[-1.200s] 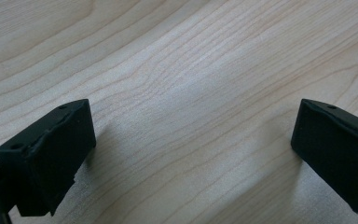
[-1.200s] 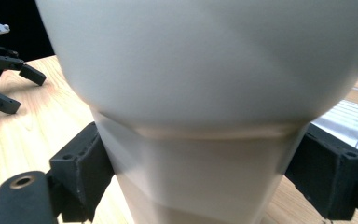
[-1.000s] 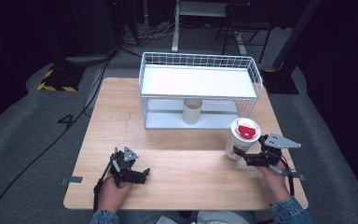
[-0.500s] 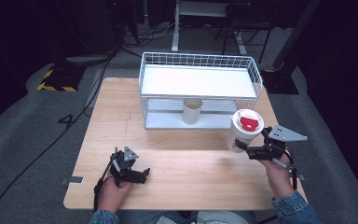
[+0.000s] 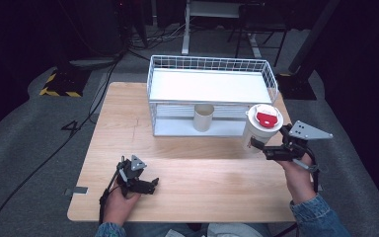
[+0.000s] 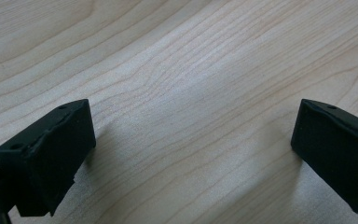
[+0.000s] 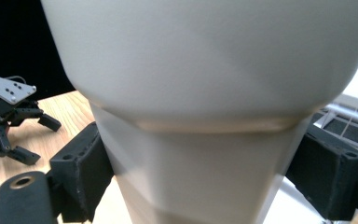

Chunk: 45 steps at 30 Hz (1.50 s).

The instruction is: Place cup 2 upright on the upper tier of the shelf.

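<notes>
A white cup with a red object inside hangs above the table's right side, beside the right end of the wire rack. My right gripper is shut on the cup's lower wall. In the right gripper view the cup is squeezed between both black jaws of the right gripper. My left gripper rests on the wooden table near the front left, open. In the left gripper view the left gripper has only bare wood between its jaws.
The white wire rack has a flat white shelf on top. A second pale cup stands on the rack's lower level. The left gripper also appears far off in the right gripper view. Dark floor and cables surround the table.
My right gripper has risen with the cup, lifting it from near the tabletop to about the height of the rack's upper shelf. The left gripper has stayed put.
</notes>
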Each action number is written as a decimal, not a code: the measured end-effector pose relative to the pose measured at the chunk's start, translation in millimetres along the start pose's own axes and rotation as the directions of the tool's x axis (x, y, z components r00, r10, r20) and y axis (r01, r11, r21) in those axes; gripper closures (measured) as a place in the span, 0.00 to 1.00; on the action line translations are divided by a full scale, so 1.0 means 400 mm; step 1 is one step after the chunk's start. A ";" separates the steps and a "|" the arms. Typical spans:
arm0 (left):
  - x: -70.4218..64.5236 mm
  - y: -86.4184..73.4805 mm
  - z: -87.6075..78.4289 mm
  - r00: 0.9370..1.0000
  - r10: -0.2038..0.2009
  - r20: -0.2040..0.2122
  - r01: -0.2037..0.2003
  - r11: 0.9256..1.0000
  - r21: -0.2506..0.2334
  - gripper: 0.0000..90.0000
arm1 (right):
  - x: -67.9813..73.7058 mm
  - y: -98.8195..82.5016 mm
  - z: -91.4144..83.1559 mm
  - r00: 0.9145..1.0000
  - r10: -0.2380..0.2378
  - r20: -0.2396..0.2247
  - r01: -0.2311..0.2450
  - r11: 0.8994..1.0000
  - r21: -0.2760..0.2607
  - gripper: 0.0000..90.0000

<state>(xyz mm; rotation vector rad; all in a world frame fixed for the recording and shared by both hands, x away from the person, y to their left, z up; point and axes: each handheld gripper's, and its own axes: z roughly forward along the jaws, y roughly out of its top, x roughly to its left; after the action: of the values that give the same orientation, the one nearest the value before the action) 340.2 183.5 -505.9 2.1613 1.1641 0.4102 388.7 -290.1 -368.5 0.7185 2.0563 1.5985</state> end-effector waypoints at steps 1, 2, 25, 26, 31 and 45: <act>0.000 0.000 0.000 1.000 -0.001 -0.001 0.001 1.000 0.000 0.00 | 0.000 0.008 0.000 1.000 -0.003 0.001 0.003 1.000 -0.001 0.17; 0.000 0.000 0.001 1.000 -0.004 -0.002 0.004 1.000 -0.001 0.00 | 0.000 0.015 0.000 1.000 -0.004 -0.001 0.004 1.000 -0.005 0.17; -0.001 0.002 0.001 1.000 -0.013 -0.007 0.013 1.000 0.002 0.00 | -0.026 0.164 0.034 1.000 -0.013 -0.002 0.013 1.000 -0.022 0.16; -0.001 0.002 0.001 1.000 -0.013 -0.007 0.013 1.000 0.002 0.00 | -0.028 0.169 0.036 1.000 -0.013 -0.001 0.013 1.000 -0.024 0.16; -0.001 0.002 0.001 1.000 -0.013 -0.005 0.013 1.000 0.005 0.00 | -0.039 0.193 0.049 1.000 -0.018 0.005 0.018 1.000 -0.019 0.16; -0.001 0.003 0.003 1.000 -0.013 -0.009 0.013 1.000 0.000 0.00 | -0.064 0.262 0.090 1.000 -0.013 0.022 0.013 0.999 -0.029 0.16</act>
<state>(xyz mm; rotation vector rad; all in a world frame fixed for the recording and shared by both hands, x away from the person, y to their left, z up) 341.1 182.2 -505.9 2.1529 1.1823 0.4147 444.8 -259.0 -274.6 0.7077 2.0135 1.6034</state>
